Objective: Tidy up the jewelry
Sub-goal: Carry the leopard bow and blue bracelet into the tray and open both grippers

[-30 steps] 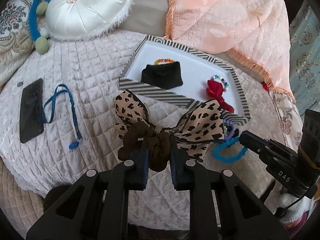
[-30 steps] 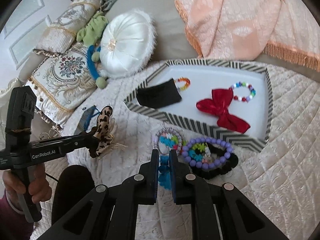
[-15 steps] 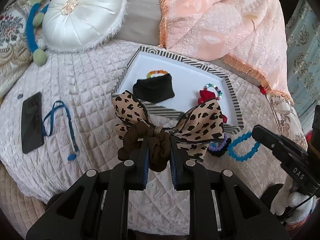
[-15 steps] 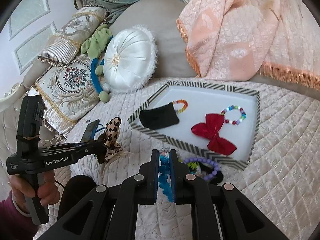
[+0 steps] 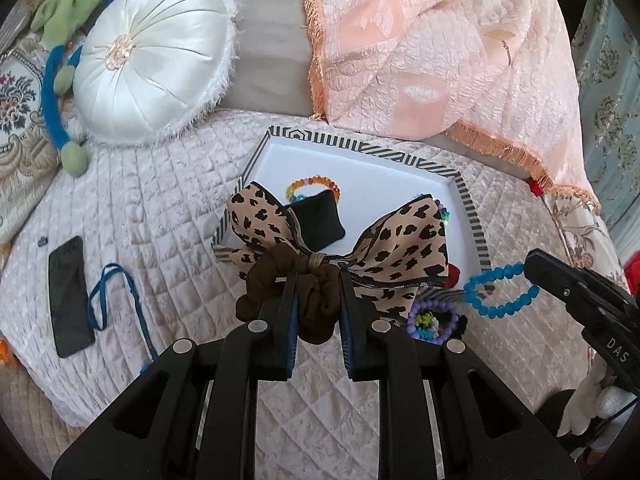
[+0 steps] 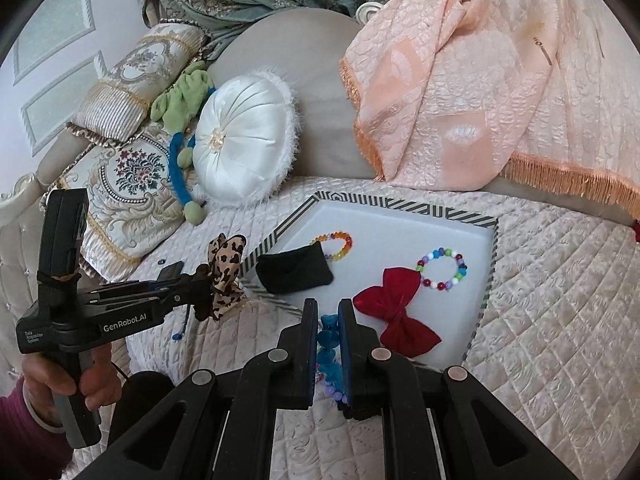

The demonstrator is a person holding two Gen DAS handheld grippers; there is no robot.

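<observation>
My left gripper (image 5: 318, 280) is shut on the brown scrunchie of a leopard-print bow (image 5: 400, 240), held in the air in front of the striped-rim white tray (image 5: 360, 148). From the right wrist view the same bow (image 6: 226, 272) hangs at the left gripper's (image 6: 202, 284) tip, left of the tray (image 6: 404, 204). My right gripper (image 6: 329, 316) is shut on a blue bead bracelet (image 6: 328, 344), which dangles at the right gripper's tip as a blue loop (image 5: 500, 288). In the tray lie a black pouch (image 6: 294, 272), a red bow (image 6: 394, 312), a rainbow bracelet (image 6: 336, 240) and a multicolour bead bracelet (image 6: 442, 268).
Purple and mixed bead bracelets (image 5: 432, 320) lie on the quilt before the tray. A black phone (image 5: 70, 296) and a blue lanyard (image 5: 120, 304) lie at left. A round white cushion (image 5: 156, 60) and a peach blanket (image 5: 440, 40) sit behind the tray. A hand (image 6: 68, 380) holds the left gripper.
Both grippers have risen with their loads. The leopard bow now hangs over the tray's front edge, and the blue bracelet has lifted clear of the bead pile on the quilt.
</observation>
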